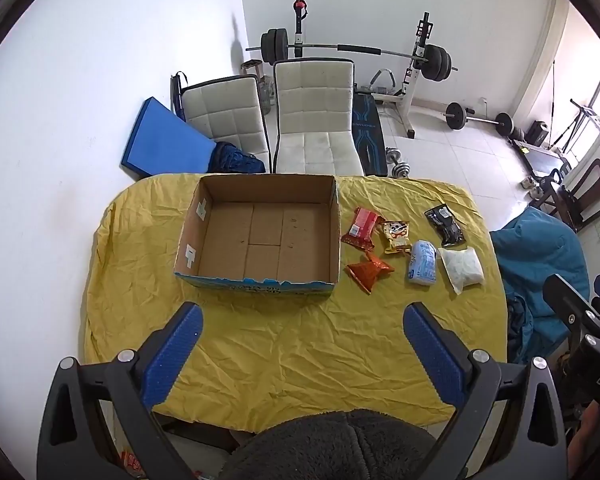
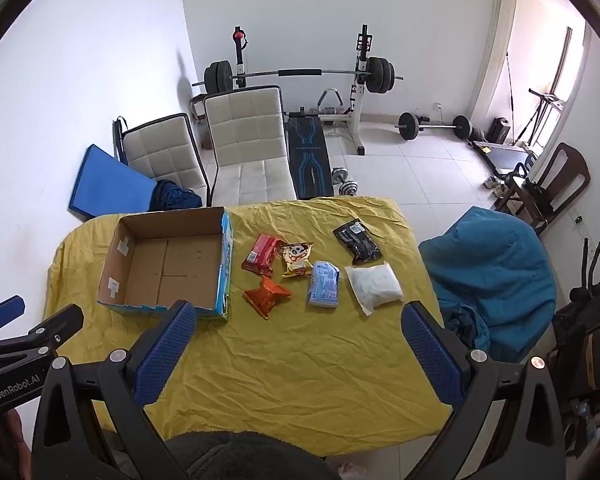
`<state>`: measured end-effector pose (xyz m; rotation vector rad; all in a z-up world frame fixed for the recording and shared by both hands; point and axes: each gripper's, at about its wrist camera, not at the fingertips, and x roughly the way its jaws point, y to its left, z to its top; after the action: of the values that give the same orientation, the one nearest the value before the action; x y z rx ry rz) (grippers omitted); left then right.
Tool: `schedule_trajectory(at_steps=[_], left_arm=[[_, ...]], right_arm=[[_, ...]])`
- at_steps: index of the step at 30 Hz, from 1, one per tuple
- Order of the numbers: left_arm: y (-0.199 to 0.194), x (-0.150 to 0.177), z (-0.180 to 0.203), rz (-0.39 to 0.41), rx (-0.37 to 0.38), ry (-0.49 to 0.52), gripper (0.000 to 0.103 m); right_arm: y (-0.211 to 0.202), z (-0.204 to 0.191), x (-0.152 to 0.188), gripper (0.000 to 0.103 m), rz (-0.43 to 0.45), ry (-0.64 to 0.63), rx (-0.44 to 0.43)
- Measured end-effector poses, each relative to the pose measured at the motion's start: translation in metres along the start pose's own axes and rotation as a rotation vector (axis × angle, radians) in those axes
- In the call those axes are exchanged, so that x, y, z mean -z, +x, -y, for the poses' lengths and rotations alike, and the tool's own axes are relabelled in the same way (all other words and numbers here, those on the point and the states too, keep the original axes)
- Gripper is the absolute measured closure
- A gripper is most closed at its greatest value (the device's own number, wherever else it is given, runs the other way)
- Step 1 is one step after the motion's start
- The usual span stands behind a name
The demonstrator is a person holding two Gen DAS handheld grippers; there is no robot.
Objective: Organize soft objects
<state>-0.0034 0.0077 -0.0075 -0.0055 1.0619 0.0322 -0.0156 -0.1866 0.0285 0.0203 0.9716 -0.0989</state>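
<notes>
1 cardboard box [image 1: 260, 236] w/ nothing in it, 6 soft packets [image 2: 324, 284] beside it on counter [image 2: 300, 360]. Left gripper [image 1: 302, 320] & right gripper [image 2: 298, 318]: jaws apart, holding nothing.

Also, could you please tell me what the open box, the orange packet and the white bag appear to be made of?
The open box looks like corrugated cardboard: matte brown inside, with a printed blue outer face. The orange packet seems to be foil or metallised plastic film, judging by its shiny crinkled surface. The white bag appears to be thin translucent plastic over a soft white filling; what the filling is cannot be told.
</notes>
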Motion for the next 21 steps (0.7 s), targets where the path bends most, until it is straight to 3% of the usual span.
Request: schedule_trajectory(at_steps=[21], left_arm=[[0.0029, -0.001, -0.0022, 0.002, 0.014, -0.017, 0.0]], right_arm=[[0.0012, -0.002, -0.0001, 0.0, -0.005, 0.0, 0.01]])
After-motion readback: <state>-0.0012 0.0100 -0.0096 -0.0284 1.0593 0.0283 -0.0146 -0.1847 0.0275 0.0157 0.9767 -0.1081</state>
